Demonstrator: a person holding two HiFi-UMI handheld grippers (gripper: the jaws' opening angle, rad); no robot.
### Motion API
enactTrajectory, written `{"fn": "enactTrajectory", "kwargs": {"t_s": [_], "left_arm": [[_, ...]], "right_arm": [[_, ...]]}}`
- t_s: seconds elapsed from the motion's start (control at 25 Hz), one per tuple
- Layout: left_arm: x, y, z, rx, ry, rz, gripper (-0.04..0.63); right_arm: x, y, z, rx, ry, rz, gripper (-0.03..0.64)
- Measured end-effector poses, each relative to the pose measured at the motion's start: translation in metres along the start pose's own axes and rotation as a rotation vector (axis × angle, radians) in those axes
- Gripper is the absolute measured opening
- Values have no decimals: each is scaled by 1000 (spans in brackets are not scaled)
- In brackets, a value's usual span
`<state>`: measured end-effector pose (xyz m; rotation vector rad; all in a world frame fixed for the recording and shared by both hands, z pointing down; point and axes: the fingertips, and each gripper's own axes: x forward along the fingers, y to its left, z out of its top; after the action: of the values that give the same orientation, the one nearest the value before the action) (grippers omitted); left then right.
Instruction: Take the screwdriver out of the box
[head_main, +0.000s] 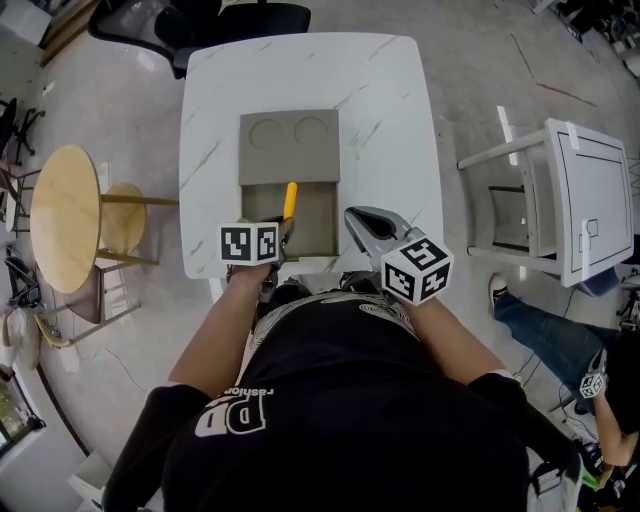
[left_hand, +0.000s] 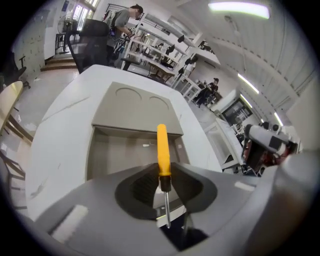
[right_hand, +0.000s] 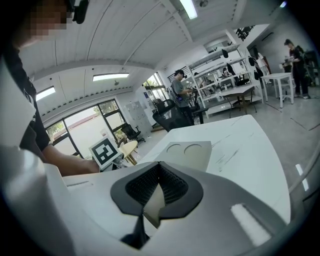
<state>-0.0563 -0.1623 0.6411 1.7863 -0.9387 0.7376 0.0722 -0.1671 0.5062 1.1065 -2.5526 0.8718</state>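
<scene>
screwdriver (left_hand: 163, 149) tight between fingers (left_hand: 139, 186) of left gripper (left_hand: 164, 192) over box (left_hand: 135, 107) near edge; right gripper (right_hand: 159, 167) fingers together, empty

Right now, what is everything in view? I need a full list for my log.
table: one, white marbled, centre.
box: one, grey-brown, open on the table, lid folded back.
screwdriver: one, yellow handle, held over the box.
round table: one, light wood, on the floor at left.
chair: one, black, beyond the table.
rack: one, white, on the floor at right.
other person: one, blue jeans, lower right.
left gripper: one, grey, jaws shut on the screwdriver's shaft.
right gripper: one, grey, jaws together with nothing in them, near the box's right corner.
</scene>
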Motion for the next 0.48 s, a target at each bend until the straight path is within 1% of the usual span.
{"fn": "enactTrajectory", "kwargs": {"t_s": [0.12,0.28,0.48], "left_arm": [[-17,-7,10,13,-65,-42,141],[-44,-19,30,53,-190,-96,141],[-77,-31,46,116,-321,-126,141]], "right_arm": [[3,7,3,-20,-4,0,2],[7,20,10,-59,-13,12,2],[8,40,27,-92,-53,43,2]]}}
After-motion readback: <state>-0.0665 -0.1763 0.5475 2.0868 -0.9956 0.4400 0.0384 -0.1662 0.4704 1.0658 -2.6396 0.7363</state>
